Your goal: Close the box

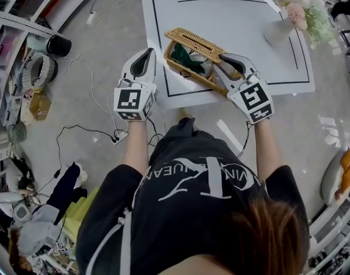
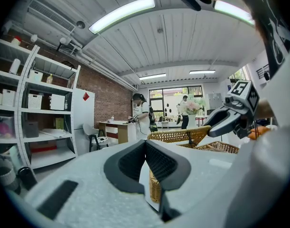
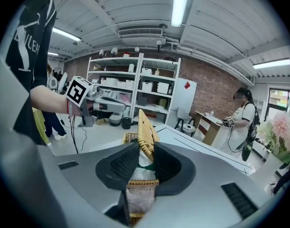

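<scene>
A wicker box (image 1: 189,67) stands at the near edge of the white table (image 1: 238,22), with green cloth and something white inside. Its lid (image 1: 195,42) stands raised along the far side. My right gripper (image 1: 220,61) is at the lid's right end. In the right gripper view the lid's edge (image 3: 145,125) rises between the open jaws (image 3: 144,148), close to both pads. My left gripper (image 1: 146,53) hangs left of the box, off the table's corner, its jaws (image 2: 145,144) shut with nothing in them. The left gripper view shows the lid (image 2: 178,135) and the right gripper (image 2: 230,118) ahead.
A white vase of pink flowers (image 1: 289,19) stands at the table's far right. Cables and a power strip (image 1: 118,136) lie on the floor to the left. Shelving (image 3: 135,89) and a person (image 3: 242,118) at a desk are in the background.
</scene>
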Demonstrator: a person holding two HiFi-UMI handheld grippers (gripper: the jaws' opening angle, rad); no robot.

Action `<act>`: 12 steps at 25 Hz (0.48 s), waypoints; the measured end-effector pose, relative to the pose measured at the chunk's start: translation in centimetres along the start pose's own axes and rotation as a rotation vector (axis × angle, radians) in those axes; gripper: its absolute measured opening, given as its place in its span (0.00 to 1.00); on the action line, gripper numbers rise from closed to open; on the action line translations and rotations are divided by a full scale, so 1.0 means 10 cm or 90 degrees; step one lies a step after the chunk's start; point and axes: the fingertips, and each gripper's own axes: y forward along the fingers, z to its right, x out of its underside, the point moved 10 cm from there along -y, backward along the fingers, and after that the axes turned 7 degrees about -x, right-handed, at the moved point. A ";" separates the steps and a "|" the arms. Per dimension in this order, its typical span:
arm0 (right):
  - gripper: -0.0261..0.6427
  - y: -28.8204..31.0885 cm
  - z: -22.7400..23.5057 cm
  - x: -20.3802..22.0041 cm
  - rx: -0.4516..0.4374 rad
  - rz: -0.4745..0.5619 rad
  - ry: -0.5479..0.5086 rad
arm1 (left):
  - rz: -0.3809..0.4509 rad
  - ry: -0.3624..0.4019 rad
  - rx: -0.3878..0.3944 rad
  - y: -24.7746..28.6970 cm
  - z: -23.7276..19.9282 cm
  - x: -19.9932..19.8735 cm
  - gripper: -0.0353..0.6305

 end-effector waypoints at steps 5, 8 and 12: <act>0.19 0.04 -0.13 0.05 0.006 -0.024 -0.035 | -0.004 -0.004 0.001 -0.08 0.04 0.05 0.07; 0.20 0.07 -0.21 0.08 0.008 -0.037 -0.050 | -0.007 -0.004 0.006 -0.13 0.06 0.06 0.07; 0.20 0.11 -0.29 0.09 0.014 -0.052 -0.081 | -0.009 -0.003 0.011 -0.16 0.07 0.08 0.07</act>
